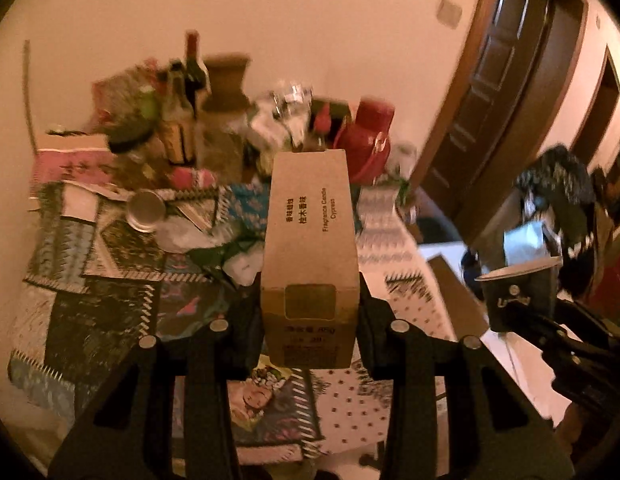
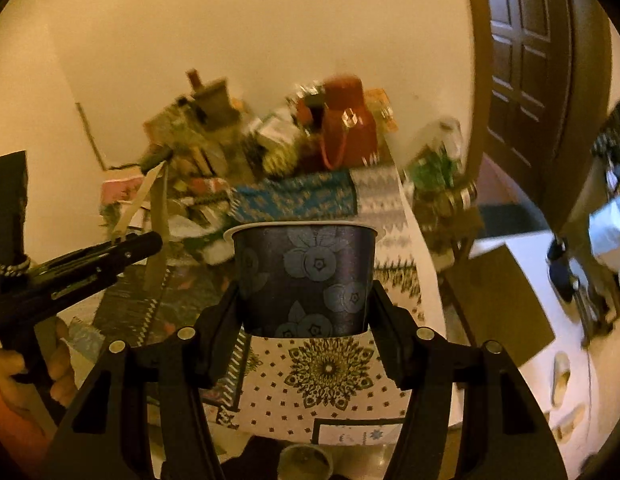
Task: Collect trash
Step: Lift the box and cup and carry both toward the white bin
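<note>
Your left gripper clamps a brown fragrance candle box above the patterned desk. Your right gripper grips a dark floral paper cup upright near the desk's right edge, with open floor beyond.

Left wrist view: looks along fingers, close on cardboard box, facing far wall across patterned tablecloth. Right wrist view: set further right, close on paper cup, same heading. Shared: tablecloth, far clutter, red bag, door at right.
</note>
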Available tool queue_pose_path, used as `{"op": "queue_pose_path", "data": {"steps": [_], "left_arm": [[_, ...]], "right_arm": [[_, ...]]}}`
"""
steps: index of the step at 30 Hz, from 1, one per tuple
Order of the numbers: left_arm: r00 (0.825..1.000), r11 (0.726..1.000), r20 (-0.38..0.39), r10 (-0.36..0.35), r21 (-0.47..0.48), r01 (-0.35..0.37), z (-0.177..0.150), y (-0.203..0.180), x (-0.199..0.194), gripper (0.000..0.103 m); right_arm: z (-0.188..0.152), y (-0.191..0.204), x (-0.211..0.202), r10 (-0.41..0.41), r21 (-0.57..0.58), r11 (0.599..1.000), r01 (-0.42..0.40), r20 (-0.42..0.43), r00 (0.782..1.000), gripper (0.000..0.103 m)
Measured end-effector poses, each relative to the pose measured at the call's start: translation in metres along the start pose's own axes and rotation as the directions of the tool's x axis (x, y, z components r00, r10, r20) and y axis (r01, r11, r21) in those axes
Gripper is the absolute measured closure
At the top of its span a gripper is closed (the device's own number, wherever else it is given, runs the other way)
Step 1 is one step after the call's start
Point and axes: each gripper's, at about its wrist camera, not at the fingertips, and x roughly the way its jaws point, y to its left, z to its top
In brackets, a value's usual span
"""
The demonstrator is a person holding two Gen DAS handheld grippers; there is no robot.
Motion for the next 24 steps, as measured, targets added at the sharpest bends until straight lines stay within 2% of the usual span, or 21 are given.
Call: {"op": "queue_pose_path", "data": {"steps": [5,11,19,24], "left_arm": [[0.994,0.999,0.103,0.033,-0.018,-0.031,-0.007,-0.016,-0.057,0.064],[0.984,0.999,0.171,0.048,-0.005,-0.048,-0.021,-0.023,-0.108,0.064],[0.977,1.0,0.212,-0.011,0.023,0.006,-0.05,-0.018,-0.163,0.064],[0.974,0.998,0.217,-0.056,0.047,0.046,-0.081,-0.003,-0.199,0.064]], "right_arm": [[0.007,0.008,-0.034,0.064,-0.048,0.997,-0.06,0.069,0.996,0.046],[0.0,0.024,-0.074,0.123,-0.074,0.991,-0.113,0.136,0.983,0.046],[-0.033,0.057,-0.119,0.116,-0.08,0.992,-0.102,0.186,0.976,0.046],[-0.062,0.085,-0.143,0.092,-0.066,0.995,-0.08,0.197,0.976,0.046]]}}
